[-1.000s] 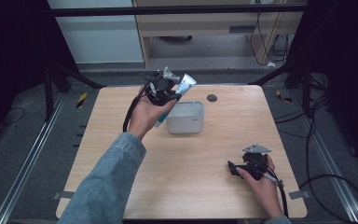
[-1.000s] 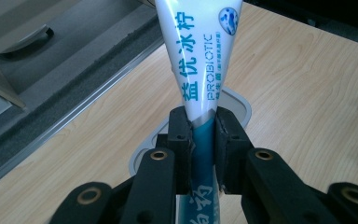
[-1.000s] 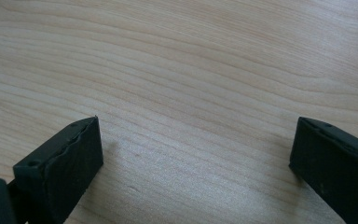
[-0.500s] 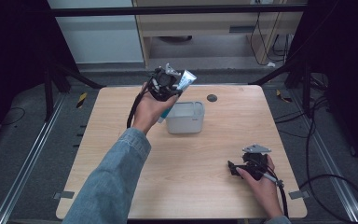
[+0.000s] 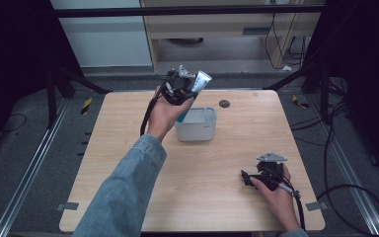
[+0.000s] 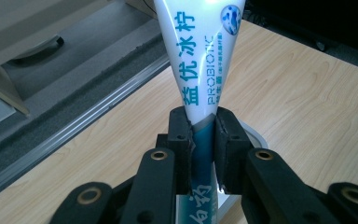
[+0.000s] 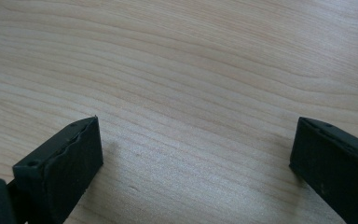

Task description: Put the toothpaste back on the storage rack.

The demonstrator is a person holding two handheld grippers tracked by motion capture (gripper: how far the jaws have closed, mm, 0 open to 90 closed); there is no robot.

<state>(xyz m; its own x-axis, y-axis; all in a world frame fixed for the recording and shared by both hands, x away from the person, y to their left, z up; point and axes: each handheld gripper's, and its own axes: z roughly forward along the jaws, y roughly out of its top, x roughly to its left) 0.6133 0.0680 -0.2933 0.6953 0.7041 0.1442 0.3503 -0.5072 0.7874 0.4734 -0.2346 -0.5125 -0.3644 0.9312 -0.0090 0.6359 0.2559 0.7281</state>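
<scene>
My left tool (image 5: 181, 85) clamps the toothpaste tube (image 5: 197, 82), long axis toward one o'clock; bin (image 5: 197, 129) just below at five; right tool (image 5: 259, 177) open, idle.

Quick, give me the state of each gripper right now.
Left gripper: shut on the toothpaste tube, above the grey tub.
Right gripper: open, holding nothing, low over the table.

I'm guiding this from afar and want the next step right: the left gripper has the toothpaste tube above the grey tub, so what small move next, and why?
Probably lower the left gripper a little, straight toward the grey tub. Its jaws are clamped on the toothpaste tube, which hangs over the tub's near-left part with its lower end close to the rim, so a short descent should seat it inside before release. The right gripper rests open on the table, well apart.
</scene>
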